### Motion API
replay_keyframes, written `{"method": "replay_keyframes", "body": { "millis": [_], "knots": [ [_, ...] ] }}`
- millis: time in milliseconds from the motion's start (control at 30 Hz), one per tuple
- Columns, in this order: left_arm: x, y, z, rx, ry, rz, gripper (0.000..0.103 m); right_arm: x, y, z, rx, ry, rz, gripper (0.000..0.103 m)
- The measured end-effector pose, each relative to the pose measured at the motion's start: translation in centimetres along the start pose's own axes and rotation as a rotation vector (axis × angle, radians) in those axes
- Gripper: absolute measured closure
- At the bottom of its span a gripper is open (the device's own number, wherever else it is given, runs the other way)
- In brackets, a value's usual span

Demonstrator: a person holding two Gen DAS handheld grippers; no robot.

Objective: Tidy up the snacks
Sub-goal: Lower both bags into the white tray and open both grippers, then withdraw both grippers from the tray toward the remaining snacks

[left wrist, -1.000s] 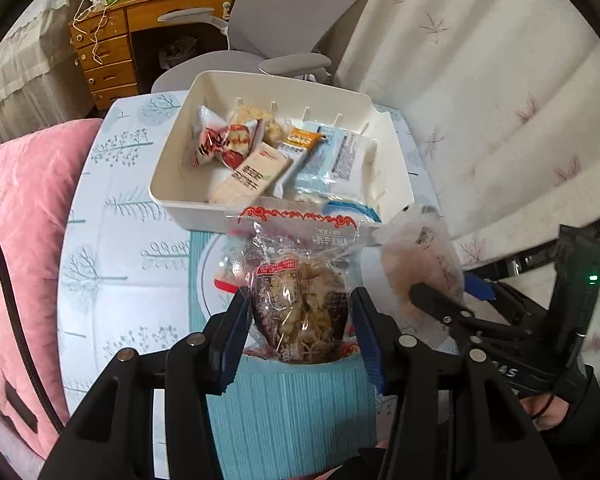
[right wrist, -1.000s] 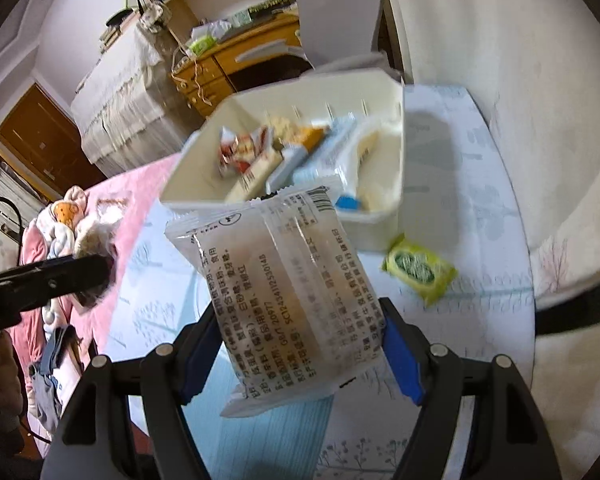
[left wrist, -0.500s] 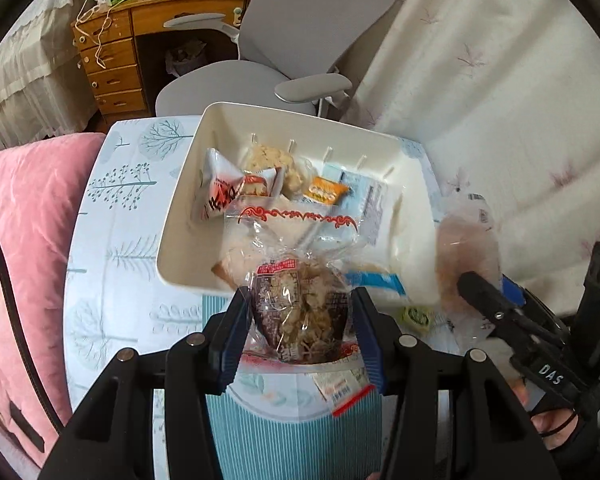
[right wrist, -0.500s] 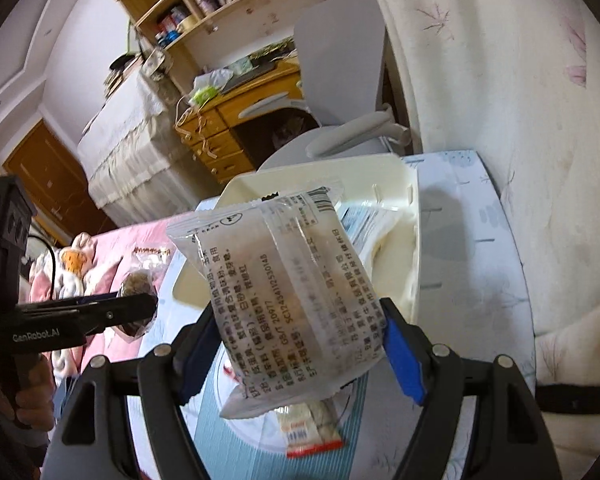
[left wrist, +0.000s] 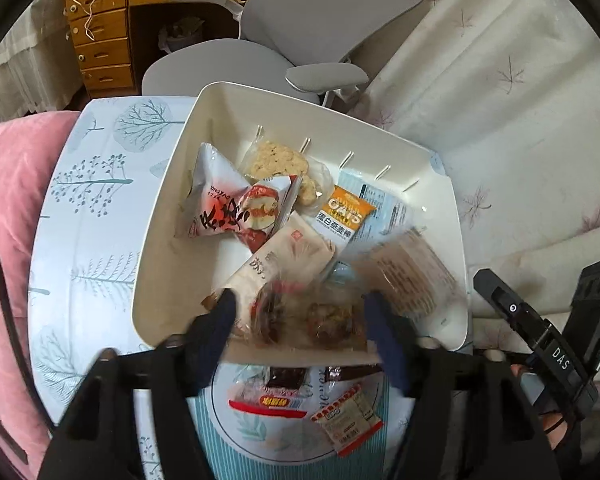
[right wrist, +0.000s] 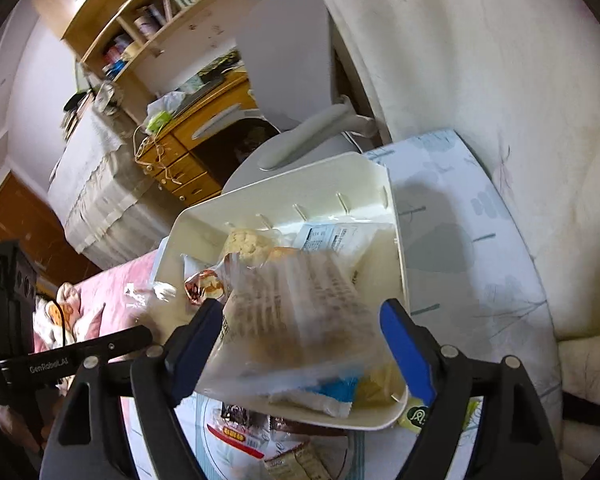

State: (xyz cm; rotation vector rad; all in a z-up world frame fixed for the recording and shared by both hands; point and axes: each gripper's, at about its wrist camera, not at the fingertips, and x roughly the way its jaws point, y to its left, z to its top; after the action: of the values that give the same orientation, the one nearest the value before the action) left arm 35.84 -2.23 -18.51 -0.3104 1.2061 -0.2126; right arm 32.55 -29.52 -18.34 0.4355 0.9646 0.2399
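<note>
Both grippers, closed on their packets a second ago, now stand open: left gripper, right gripper. The clear nut-snack packet and translucent printed wrapper drop, blurred, into the cream rectangular plastic bin. Several packets remain on the round plate.

Behind the counter, with its pale blue tree-print cover, you have a grey office chair whose padded armrest points toward you. To the chair's left stands a wooden desk with a stack of drawers; a pale cord dangles over the top drawers. A pink cushion lies against the counter's left edge. On your right hangs cream fabric printed with faint leaf sprigs. From the right wrist view you see wooden bookshelves above the desk, a white bag on the desktop, and a brown door at far left.
</note>
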Motion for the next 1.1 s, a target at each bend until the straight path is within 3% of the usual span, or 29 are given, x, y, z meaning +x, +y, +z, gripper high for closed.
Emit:
{"method": "replay_keyframes", "body": {
  "millis": [133, 500, 1100],
  "knots": [
    [0.1, -0.1, -0.2, 0.023, 0.011, 0.019, 0.032, 0.4, -0.9, -0.1, 0.091, 0.007, 0.024, 0.018],
    [-3.6, 0.1, -2.5, -0.038, -0.009, 0.038, 0.032, -2.6, -0.2, -1.5, 0.087, -0.002, 0.045, 0.018],
    [-9.2, -2.2, -12.4, -0.090, -0.082, 0.073, 0.032, -8.4, -1.2, -8.3, 0.114, 0.067, 0.129, 0.018]
  ]
}}
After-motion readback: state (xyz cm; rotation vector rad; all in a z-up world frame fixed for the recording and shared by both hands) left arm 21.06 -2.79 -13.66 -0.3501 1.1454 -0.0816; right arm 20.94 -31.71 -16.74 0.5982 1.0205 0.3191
